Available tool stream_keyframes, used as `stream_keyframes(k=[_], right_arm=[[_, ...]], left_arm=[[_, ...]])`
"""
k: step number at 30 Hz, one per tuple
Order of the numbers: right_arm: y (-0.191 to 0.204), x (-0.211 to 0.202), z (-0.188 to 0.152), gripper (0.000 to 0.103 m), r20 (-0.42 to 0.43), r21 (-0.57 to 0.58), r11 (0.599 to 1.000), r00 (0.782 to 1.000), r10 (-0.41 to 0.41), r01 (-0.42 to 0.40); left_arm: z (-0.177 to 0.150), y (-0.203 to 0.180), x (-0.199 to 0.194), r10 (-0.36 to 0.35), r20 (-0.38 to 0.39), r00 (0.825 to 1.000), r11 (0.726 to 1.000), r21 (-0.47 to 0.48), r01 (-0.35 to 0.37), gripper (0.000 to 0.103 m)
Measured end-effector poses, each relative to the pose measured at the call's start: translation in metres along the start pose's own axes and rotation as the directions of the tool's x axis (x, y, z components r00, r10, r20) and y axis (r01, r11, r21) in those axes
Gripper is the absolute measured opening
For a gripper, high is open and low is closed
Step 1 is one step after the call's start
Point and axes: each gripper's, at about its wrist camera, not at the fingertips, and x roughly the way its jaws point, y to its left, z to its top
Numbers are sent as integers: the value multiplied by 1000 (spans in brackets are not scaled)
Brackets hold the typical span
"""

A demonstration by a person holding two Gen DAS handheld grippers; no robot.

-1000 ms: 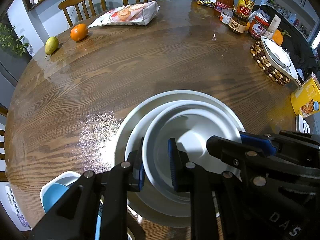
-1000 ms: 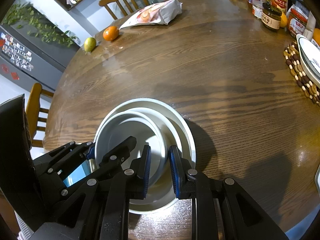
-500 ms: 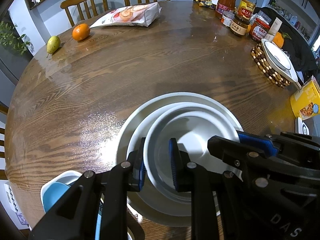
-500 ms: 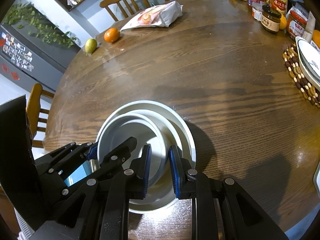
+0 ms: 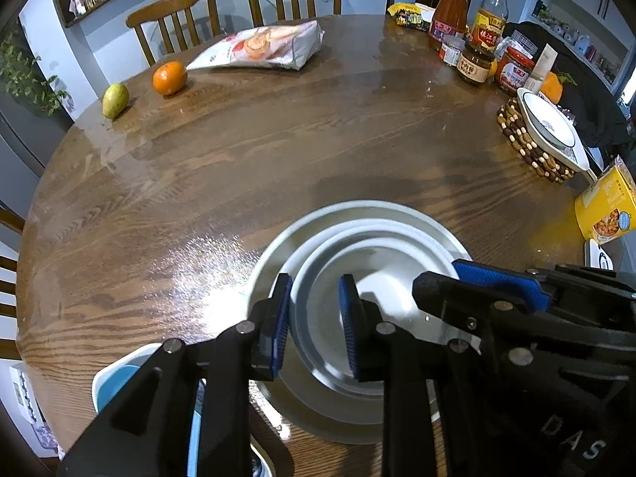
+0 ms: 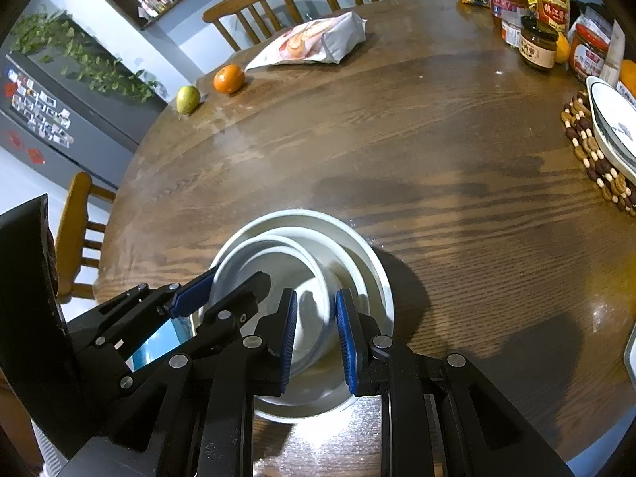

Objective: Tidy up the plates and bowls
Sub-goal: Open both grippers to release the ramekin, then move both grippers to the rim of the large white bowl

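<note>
A stack of white dishes sits near the table's front edge: a small bowl [image 5: 381,278] nested in a mid plate, on a large plate [image 5: 357,214]. My left gripper [image 5: 316,318] straddles the small bowl's left rim, jaws slightly apart, and looks shut on it. My right gripper [image 6: 316,330] straddles the bowl's [image 6: 278,262] right rim the same way. The bowl looks slightly blurred and tilted above the stack [image 6: 357,246]. Another white bowl [image 5: 548,127] rests on a beaded mat at the right.
An orange [image 5: 170,77], a pear [image 5: 115,100] and a snack bag [image 5: 262,45] lie at the far side. Bottles and jars [image 5: 473,39] stand at the back right. A yellow box [image 5: 608,210] is at the right edge. A blue bowl [image 5: 115,385] sits below the table edge.
Both grippers have pulled back and up a little with the small bowl; the stack looks lower and farther in both views. The bowl's rim is now blurred with motion.
</note>
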Motion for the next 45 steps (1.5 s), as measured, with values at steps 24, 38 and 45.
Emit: stream_keyframes(k=[24, 38, 45], right_arm=[[-3, -26, -2, 22, 81, 22, 998, 995, 54, -56], [-15, -36, -3, 41, 106, 51, 997, 993, 60, -66], [-24, -40, -8, 65, 108, 63, 997, 994, 32, -39]], left_arm=[[3, 12, -26, 33, 80, 996, 999, -31, -31, 57], [4, 18, -35, 52, 97, 994, 998, -51, -47, 76], [3, 22, -37, 56, 95, 994, 997, -63, -50, 83]])
